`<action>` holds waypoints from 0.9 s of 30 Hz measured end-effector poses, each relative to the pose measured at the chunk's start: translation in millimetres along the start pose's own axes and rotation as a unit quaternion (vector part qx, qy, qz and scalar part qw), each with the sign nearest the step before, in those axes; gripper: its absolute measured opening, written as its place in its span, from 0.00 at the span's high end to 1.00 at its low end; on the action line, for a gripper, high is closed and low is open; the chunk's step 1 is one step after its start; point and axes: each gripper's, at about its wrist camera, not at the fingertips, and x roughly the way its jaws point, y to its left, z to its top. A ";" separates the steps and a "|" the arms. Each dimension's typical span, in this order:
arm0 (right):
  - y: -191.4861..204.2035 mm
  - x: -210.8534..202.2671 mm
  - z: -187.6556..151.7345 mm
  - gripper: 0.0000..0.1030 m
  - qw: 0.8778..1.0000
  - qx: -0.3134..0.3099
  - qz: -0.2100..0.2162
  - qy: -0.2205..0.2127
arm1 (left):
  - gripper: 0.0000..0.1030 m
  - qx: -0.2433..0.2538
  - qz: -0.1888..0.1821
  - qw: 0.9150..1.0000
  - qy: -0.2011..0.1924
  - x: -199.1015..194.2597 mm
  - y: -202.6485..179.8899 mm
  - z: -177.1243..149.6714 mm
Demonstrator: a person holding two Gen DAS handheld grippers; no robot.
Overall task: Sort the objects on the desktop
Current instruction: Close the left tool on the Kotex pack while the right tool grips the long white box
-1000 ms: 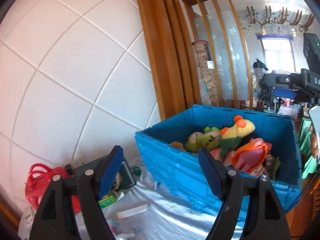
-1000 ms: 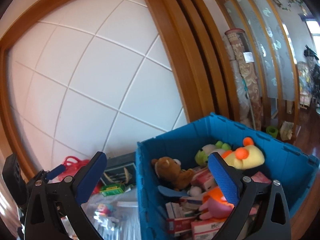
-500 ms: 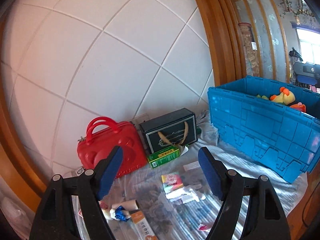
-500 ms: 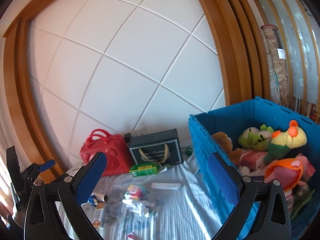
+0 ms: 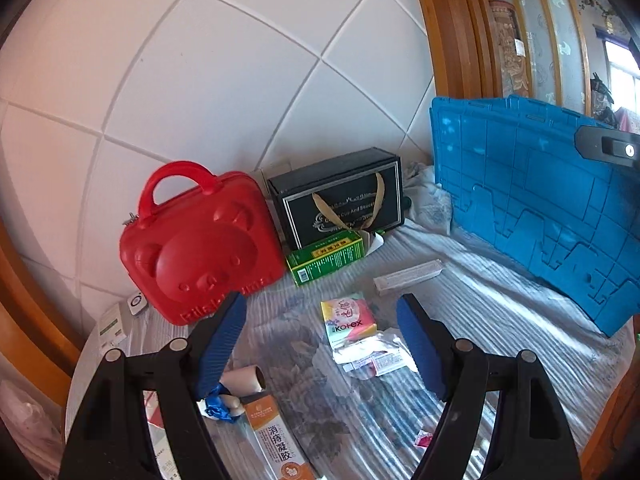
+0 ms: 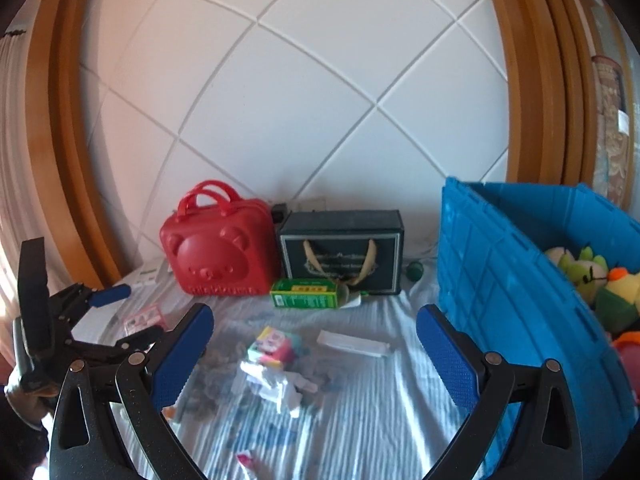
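Observation:
Small items lie scattered on a striped cloth: a Kotex pack [image 5: 347, 316] [image 6: 274, 345], crumpled white wrappers [image 5: 372, 358] [image 6: 276, 384], a long white box [image 5: 408, 277] [image 6: 352, 343], a green box [image 5: 326, 261] [image 6: 306, 294] and an orange tube box [image 5: 276, 440]. My left gripper [image 5: 320, 330] hangs open above the Kotex pack with nothing between its blue pads. My right gripper [image 6: 314, 350] is open too, over the same pile. The left gripper [image 6: 108, 316] also shows at the left edge of the right wrist view.
A red bear-faced case [image 5: 200, 244] [image 6: 220, 256] and a black gift box [image 5: 340, 200] [image 6: 340, 256] stand against the white padded wall. A blue crate [image 5: 540, 200] [image 6: 520, 280] with plush toys [image 6: 592, 276] fills the right side. A cardboard roll [image 5: 244, 378] lies near the left pad.
Both views have swung left and down from the blue crate to the cloth with its scattered items. Both grippers have stayed open and have come closer to the pile.

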 end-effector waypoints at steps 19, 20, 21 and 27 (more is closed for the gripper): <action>-60.2 262.7 -70.6 0.00 0.970 -0.113 0.031 0.213 | 0.25 -0.035 -0.067 0.983 0.169 224.0 -20.6 -26.8; -62.0 273.6 -76.0 0.00 0.967 -0.122 0.028 0.221 | 0.25 -0.034 -0.068 0.981 0.178 231.4 -22.5 -31.6; -64.2 283.2 -80.2 0.00 0.965 -0.128 0.028 0.228 | 0.25 -0.034 -0.071 0.979 0.186 238.8 -23.2 -35.2; -74.4 340.1 -91.8 0.00 0.950 -0.165 0.044 0.261 | 0.25 -0.062 -0.083 0.973 0.206 262.5 -14.4 -47.4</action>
